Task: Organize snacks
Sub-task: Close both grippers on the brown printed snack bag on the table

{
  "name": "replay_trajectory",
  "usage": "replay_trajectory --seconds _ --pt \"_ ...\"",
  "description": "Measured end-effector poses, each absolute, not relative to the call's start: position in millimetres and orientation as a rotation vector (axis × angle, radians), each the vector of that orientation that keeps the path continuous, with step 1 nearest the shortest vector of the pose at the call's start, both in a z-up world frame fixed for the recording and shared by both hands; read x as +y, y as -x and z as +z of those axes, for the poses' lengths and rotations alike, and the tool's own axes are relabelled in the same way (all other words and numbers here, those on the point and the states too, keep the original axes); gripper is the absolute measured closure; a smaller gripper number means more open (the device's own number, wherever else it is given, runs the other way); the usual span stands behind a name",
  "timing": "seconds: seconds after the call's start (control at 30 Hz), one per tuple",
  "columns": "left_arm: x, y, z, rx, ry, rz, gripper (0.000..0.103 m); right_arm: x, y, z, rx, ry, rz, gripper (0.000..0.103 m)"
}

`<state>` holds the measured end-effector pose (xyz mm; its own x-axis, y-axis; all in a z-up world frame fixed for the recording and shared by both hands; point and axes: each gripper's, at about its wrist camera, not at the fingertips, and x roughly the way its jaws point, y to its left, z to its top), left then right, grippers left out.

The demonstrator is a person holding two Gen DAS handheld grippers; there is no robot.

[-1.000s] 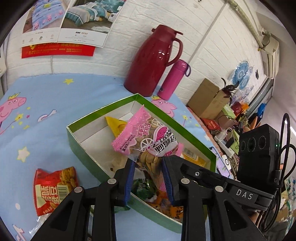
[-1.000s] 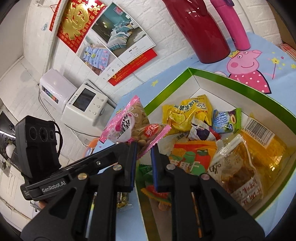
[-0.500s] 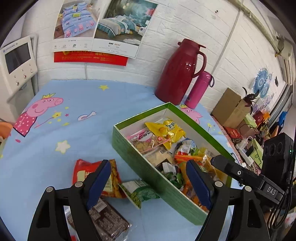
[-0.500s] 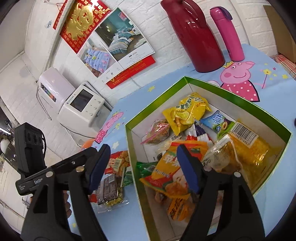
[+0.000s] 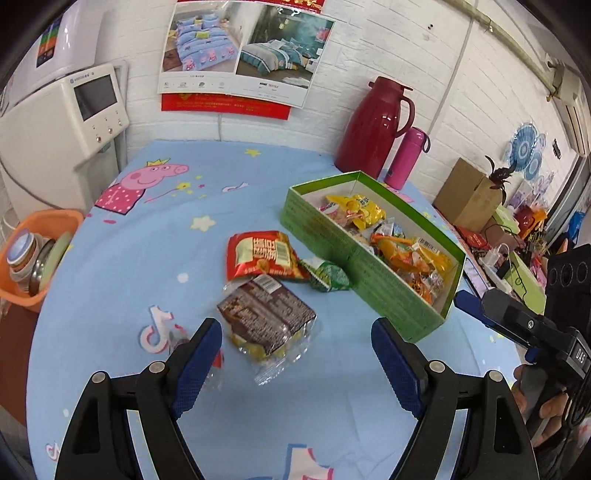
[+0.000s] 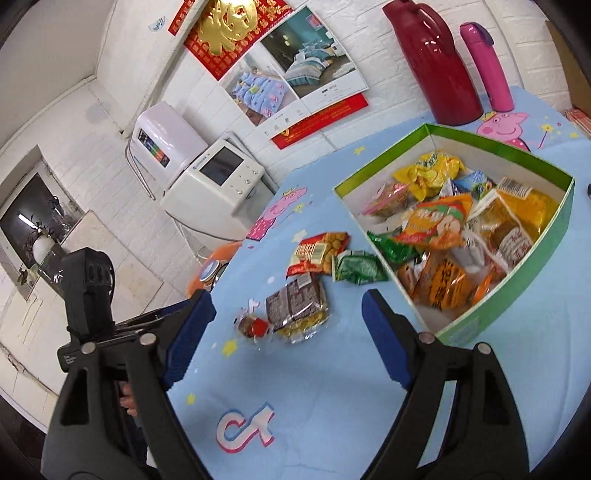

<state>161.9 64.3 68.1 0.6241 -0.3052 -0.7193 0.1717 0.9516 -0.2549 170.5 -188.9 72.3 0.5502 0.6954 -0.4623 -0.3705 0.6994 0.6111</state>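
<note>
- A blue cartoon-print cloth [image 5: 122, 258] covers the table, its surface soft and lightly creased; the right wrist view alone takes in the gold-on-red wall hanging [image 6: 229, 22] and a dark alcove at far left, while the left wrist view alone shows a cluttered side room with a cardboard carton [image 5: 469, 195].
- A white machine [image 5: 70, 114] with a dark screen stands at the table's far-left edge; an orange basin [image 5: 40, 225] of stacked bowls beside it shows clearly only in the left view.
- A long green box [image 5: 332, 243], card-walled with a white inside, sits right of centre, heaped with glossy yellow and orange snack packets.
- A glossy maroon jug [image 5: 373, 129] and a slim pink flask [image 5: 406, 157] stand upright, close together, behind the box.
- The left gripper [image 5: 295, 354] hangs spread wide and empty above the loose snacks, blue ribbed pads on black arms.
- The right gripper [image 6: 288, 325] is likewise wide apart, pinching nothing; the left view catches it from the side, with a hand [image 5: 546, 410] on its handle.
- A brown clear-film pack [image 5: 266, 321] lies nearest the grippers.
- A crinkled red packet [image 5: 262, 254] lies just beyond it.
- A small green packet [image 5: 328, 275] rests against the box wall.
- A tiny red-wrapped sweet [image 6: 255, 326], plain only in the right view, touches the brown pack.
</note>
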Motion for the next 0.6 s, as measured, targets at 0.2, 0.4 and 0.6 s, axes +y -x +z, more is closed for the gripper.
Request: replay_trajectory --seconds 0.2,0.4,0.6 --pt "84 -178 53 0.866 0.171 -0.333 0.018 -166 -159 44 0.843 -0.5 0.683 0.02" --pt "90 -235 23 0.966 0.119 -0.353 0.018 -142 -168 9 0.97 -0.505 0.687 0.026" --pt "90 -270 -13 1.076 0.095 -0.383 0.018 -138 -178 -6 1.001 -0.506 0.655 0.026"
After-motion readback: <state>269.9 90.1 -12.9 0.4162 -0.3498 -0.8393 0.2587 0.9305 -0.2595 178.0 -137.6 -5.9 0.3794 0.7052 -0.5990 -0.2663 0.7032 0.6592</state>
